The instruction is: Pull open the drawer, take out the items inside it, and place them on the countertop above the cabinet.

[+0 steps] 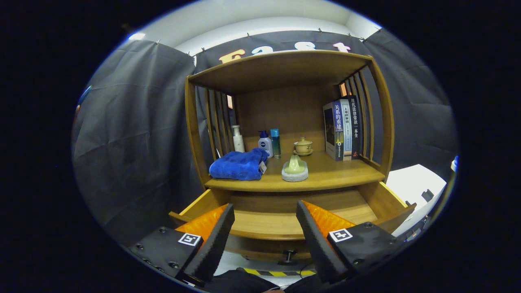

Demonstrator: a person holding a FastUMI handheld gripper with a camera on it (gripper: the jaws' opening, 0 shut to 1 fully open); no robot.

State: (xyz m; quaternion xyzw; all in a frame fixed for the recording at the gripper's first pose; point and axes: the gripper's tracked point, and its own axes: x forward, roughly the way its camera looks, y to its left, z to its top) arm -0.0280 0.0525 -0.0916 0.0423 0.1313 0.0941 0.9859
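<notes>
The tool [265, 228] was found released, its fingers spread apart above the front of the drawer [281, 226], nothing being held. The drawer was observed pulled open below the table [325, 177] of the cabinet. On the table were noted a blue towel [239, 165], three bottles [264, 143], a lidded cup [303, 146], a green item on a pale dish [295, 167], and upright books [342, 129].
</notes>
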